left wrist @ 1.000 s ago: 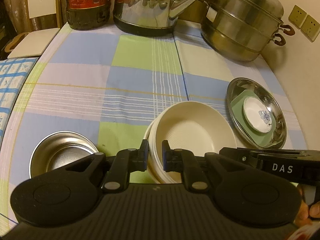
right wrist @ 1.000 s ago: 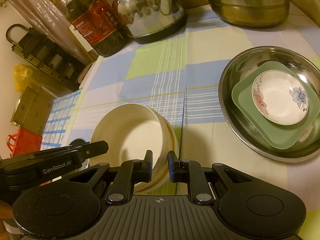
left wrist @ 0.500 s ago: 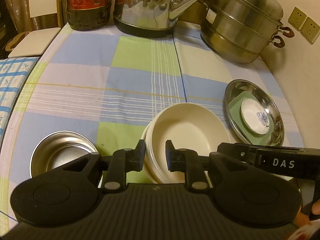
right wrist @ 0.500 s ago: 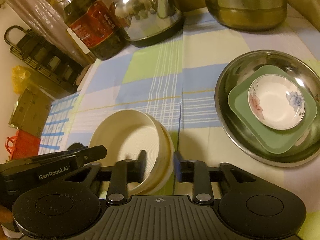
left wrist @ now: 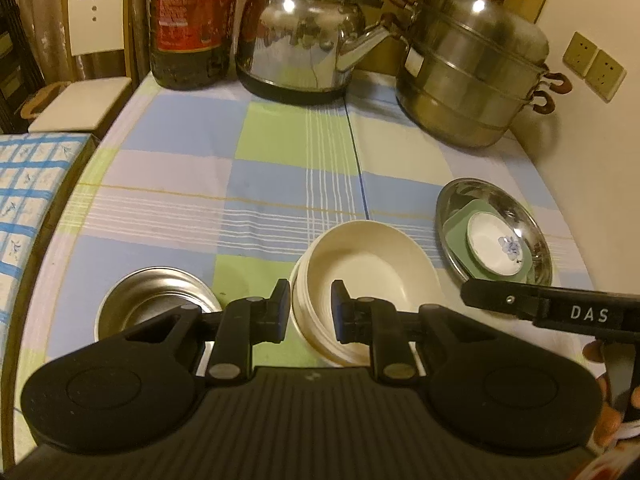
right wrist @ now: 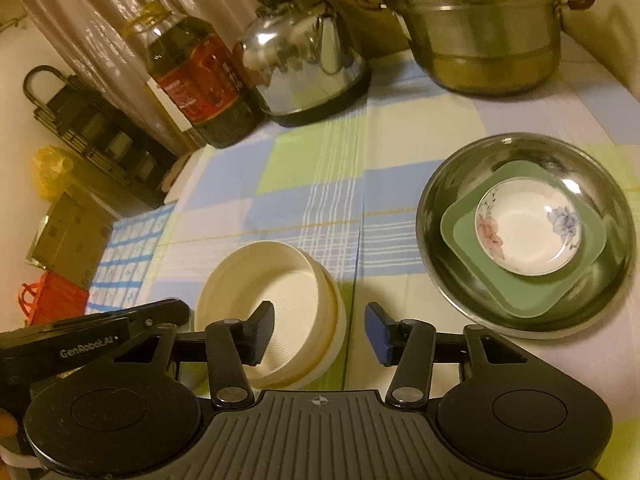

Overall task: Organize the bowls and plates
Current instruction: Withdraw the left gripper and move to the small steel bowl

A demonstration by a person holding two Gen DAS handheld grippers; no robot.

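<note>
The cream bowls point(left wrist: 372, 264), one nested in another, sit near the front of the desk point(left wrist: 280, 160) on a checked cloth. The left hand-held gripper point(left wrist: 310, 312) straddles their near-left rim, one finger outside and one inside, with small gaps showing at the pads, so it looks released. The right hand-held gripper point(right wrist: 320, 334) is opening, its fingers spread wide around the stack's near-right rim without touching it. Left of the stack stands a small steel bowl point(left wrist: 156, 300). To the right, well apart, a wide steel dish point(right wrist: 524, 236) holds a square green plate point(right wrist: 520, 280) with a flowered white saucer point(right wrist: 528, 228) on top. At the far edge stand an oil bottle point(left wrist: 192, 20), a kettle point(left wrist: 304, 36) and a steamer pot point(left wrist: 472, 68).
</note>
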